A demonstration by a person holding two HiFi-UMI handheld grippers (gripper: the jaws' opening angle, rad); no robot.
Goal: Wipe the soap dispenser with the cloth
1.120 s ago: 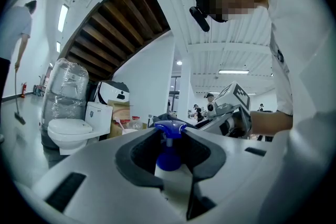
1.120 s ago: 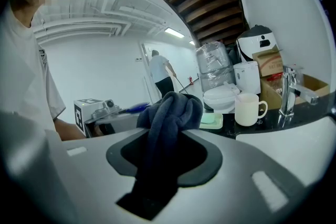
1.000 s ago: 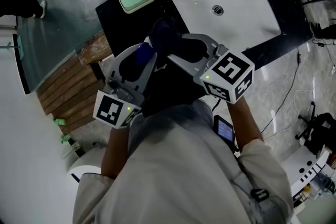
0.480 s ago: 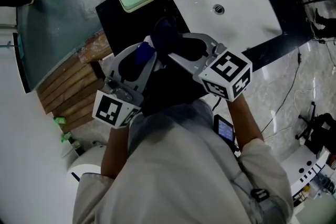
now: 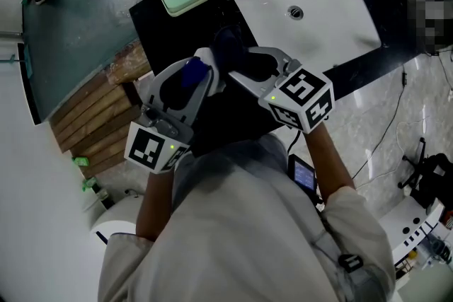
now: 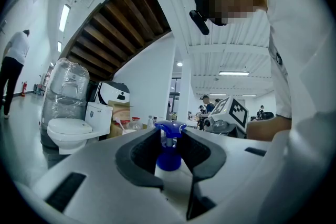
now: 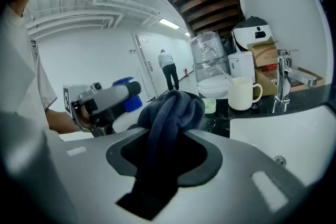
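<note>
Looking down in the head view: both tongs are held off the counter on the person's side of the sink (image 5: 311, 10), clear of its front-left corner. The left gripper (image 5: 200, 76) clamps the soap dispenser (image 5: 192, 72). The right gripper (image 5: 239, 59) pinches the dark blue cloth (image 5: 225, 44). The cloth bunch sits just beside the dispenser, on the side nearer the sink; I can't tell if they touch.

Left gripper view: jaws part-spread and pressed on the white body of the dispenser (image 6: 168, 157). Its long axis stands upright, blue pump on top, crossing the line of the jaws.

Right gripper view: jaws closed on the cloth (image 7: 171, 110), which bulges past the tips. The dispenser (image 7: 124, 121) lies left of the cloth, away from the sink, still gripped by the left gripper (image 7: 107, 98).

Judgement: the wipe turns on carrying the cloth leftward onto the body, then along the upright axis. The right gripper does the reaching.
</note>
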